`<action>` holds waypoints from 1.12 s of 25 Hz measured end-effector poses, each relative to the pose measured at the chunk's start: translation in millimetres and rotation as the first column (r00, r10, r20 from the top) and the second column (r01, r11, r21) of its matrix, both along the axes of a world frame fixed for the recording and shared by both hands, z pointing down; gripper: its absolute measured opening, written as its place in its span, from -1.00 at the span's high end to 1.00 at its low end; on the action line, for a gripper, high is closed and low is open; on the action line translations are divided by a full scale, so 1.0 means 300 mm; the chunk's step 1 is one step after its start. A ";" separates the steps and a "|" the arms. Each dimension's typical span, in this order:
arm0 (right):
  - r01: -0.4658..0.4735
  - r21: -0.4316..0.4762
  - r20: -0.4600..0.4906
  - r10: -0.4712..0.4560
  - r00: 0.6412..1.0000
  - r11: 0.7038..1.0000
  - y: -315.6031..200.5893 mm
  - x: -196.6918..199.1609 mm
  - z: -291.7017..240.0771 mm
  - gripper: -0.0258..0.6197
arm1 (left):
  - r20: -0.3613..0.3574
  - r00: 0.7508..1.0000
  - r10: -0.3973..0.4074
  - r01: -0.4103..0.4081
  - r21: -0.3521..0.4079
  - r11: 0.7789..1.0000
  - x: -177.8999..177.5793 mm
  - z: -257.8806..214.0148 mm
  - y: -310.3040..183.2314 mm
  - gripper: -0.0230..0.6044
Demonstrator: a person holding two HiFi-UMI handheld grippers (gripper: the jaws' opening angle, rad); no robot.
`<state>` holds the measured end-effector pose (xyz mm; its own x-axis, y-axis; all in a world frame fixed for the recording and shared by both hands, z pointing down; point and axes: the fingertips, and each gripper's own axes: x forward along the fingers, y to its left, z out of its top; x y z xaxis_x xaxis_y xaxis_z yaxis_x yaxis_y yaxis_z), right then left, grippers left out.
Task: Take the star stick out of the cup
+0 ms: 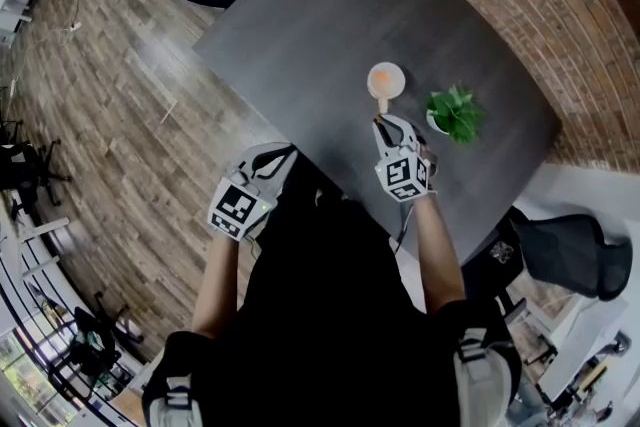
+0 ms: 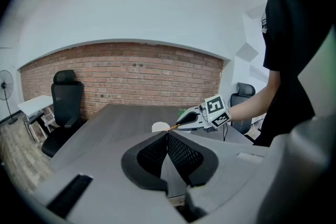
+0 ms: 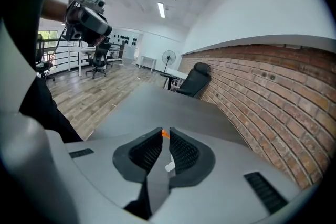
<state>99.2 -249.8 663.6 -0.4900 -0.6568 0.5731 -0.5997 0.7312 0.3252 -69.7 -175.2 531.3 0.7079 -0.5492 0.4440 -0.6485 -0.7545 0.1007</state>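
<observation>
head view: your right gripper point(image 1: 383, 122) reaches over the table point(image 1: 300, 25) to the cup point(image 1: 386, 80). the star stick point(image 1: 381, 106) runs from its tips to the cup rim, so the lift-out looks still to do. your left gripper point(image 1: 278, 155) hangs at the table edge.
left gripper view: jaws together, empty.
right gripper view: jaws nipped on the orange stick. cup and star end are out of sight.
</observation>
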 end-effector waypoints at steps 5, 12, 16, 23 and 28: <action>-0.022 0.022 -0.004 0.022 1.000 1.000 -0.023 0.012 -0.029 0.82 | 0.001 1.000 0.010 -0.010 0.021 1.000 -0.002 -0.007 -0.011 0.92; -0.046 0.058 -0.005 0.047 0.999 0.997 -0.030 0.026 -0.077 0.85 | -0.008 1.000 0.014 -0.013 0.040 0.999 -0.004 -0.033 -0.007 0.92; -0.060 0.075 -0.027 0.062 0.998 0.995 -0.029 0.044 -0.110 0.87 | -0.021 1.000 0.004 -0.004 0.017 1.000 -0.003 -0.036 0.007 0.92; -0.088 0.091 -0.018 0.090 0.996 0.992 -0.008 0.068 -0.123 0.87 | -0.024 0.999 0.026 -0.024 0.062 0.998 0.005 -0.045 0.023 0.92; -0.105 0.105 -0.014 0.107 0.994 0.989 0.009 0.082 -0.145 0.87 | -0.031 0.999 0.031 -0.029 0.066 0.997 0.012 -0.053 0.042 0.92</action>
